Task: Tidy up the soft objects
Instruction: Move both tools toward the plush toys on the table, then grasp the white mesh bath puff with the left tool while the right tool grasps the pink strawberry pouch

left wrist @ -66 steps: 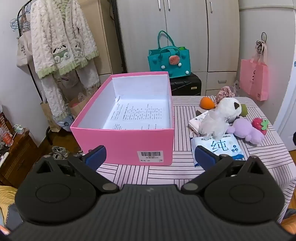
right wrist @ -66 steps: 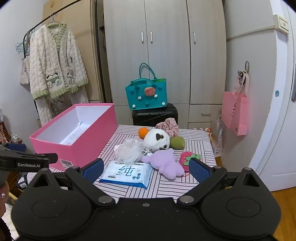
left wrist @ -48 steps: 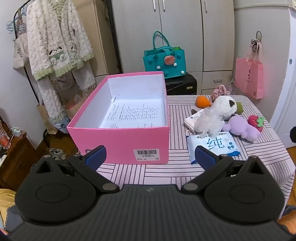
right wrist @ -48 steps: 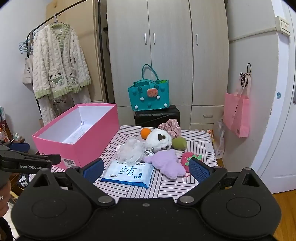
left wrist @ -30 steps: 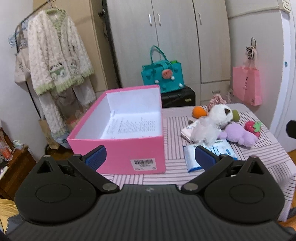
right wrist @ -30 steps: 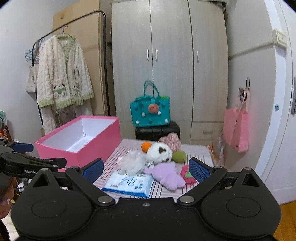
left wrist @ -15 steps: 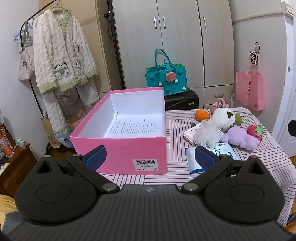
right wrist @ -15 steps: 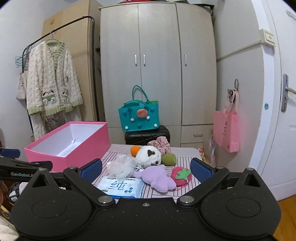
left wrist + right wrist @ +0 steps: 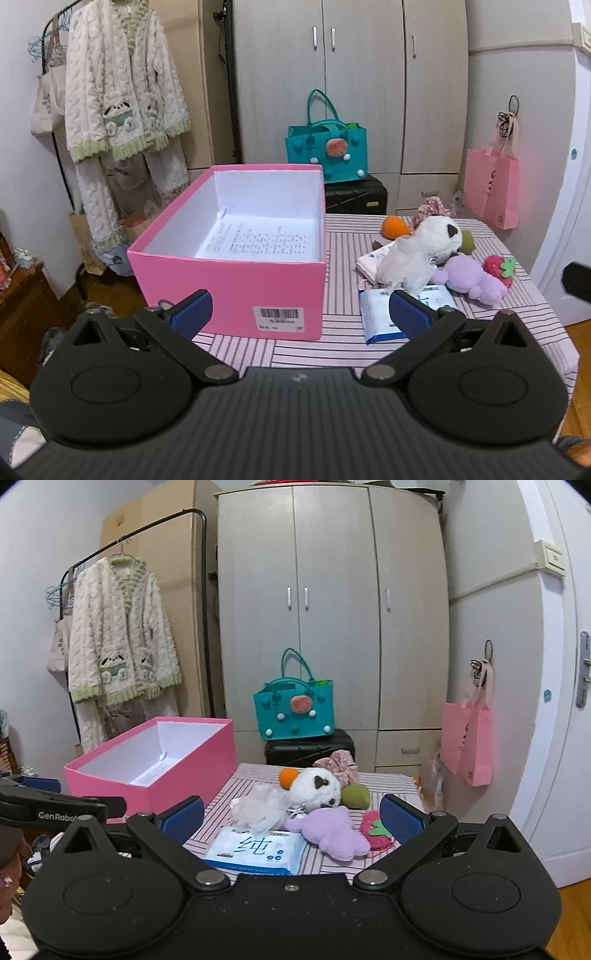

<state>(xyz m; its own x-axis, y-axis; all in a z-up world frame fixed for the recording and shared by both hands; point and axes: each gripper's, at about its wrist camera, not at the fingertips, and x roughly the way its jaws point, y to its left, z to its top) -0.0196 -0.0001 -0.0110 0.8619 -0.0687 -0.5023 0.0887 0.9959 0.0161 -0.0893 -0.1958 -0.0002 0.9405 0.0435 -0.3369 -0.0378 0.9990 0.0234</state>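
Observation:
A pink box (image 9: 236,280) with a printed sheet inside stands open on the striped table (image 9: 343,240). To its right lies a heap of soft things: a white plush (image 9: 441,236), a white mesh puff (image 9: 404,264), a purple plush (image 9: 469,277), a strawberry plush (image 9: 498,267), an orange ball (image 9: 394,226), a green ball (image 9: 355,795), a pink scrunchie (image 9: 338,764) and a wipes pack (image 9: 258,849). My left gripper (image 9: 301,312) is open before the box. My right gripper (image 9: 291,818) is open, held back from the heap. Both hold nothing.
A teal bag (image 9: 293,710) sits on a black case (image 9: 310,749) behind the table, before a grey wardrobe (image 9: 332,609). A pink bag (image 9: 467,744) hangs at the right. A fluffy robe (image 9: 122,99) hangs at the left. The left gripper's body (image 9: 55,808) shows in the right view.
Both cameras have pulled back and tilted up from the table, so the box and the soft things look lower and farther. Nothing on the table has moved. Both grippers stayed open.

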